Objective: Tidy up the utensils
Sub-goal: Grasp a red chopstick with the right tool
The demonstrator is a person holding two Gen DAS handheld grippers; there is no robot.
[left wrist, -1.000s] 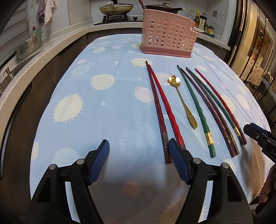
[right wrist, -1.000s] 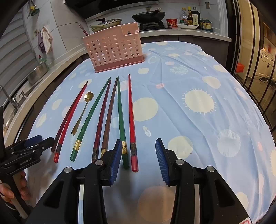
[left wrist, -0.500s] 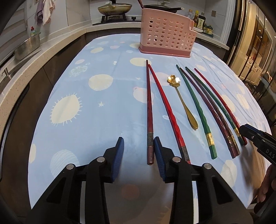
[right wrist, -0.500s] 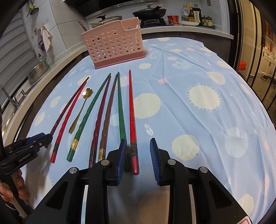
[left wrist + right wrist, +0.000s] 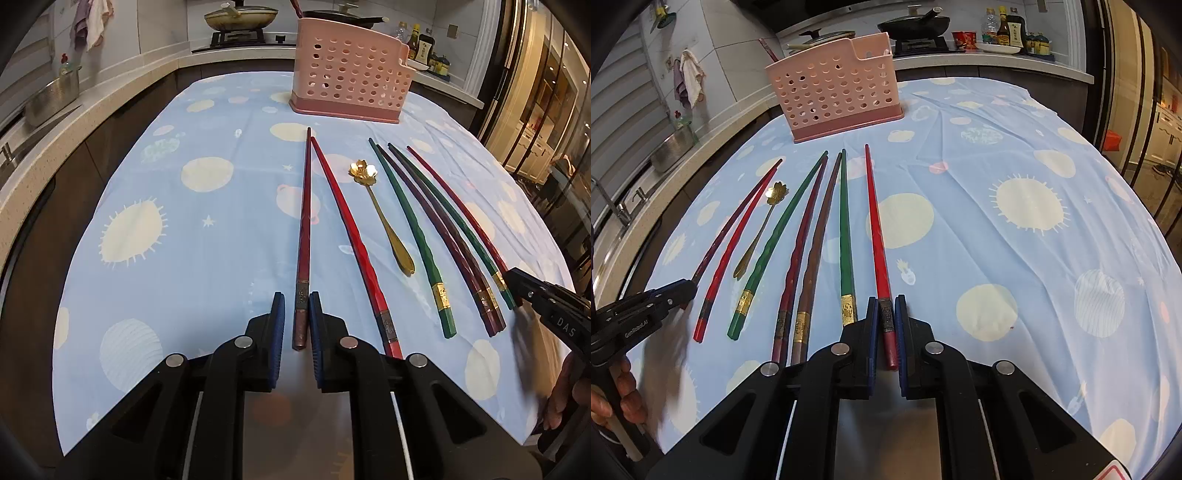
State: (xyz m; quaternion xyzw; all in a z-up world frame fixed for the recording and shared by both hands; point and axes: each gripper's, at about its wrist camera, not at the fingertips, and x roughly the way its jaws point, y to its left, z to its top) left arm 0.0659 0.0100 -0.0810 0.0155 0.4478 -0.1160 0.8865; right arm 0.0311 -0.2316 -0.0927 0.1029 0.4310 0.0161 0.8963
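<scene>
Only in the left wrist view is the left claw [image 5: 296, 314] seen closed on the dark red chopstick [image 5: 305, 221], its jaws having just been closing. Only in the right wrist view is the right claw [image 5: 886, 317] seen gripping the bright red chopstick [image 5: 876, 229], likewise just closed. Seven slender chopsticks and one gold flower-headed spoon [image 5: 759, 230] are counted on the surface [image 5: 1015, 240], tips pointing to 12 o'clock, where one pink perforated basket [image 5: 834, 92] stands.

The scene is evenly and brightly lit from overhead. Strong fisheye bending and dark vignetting are seen at the edges. Motion blur is confined to the frame sides.
</scene>
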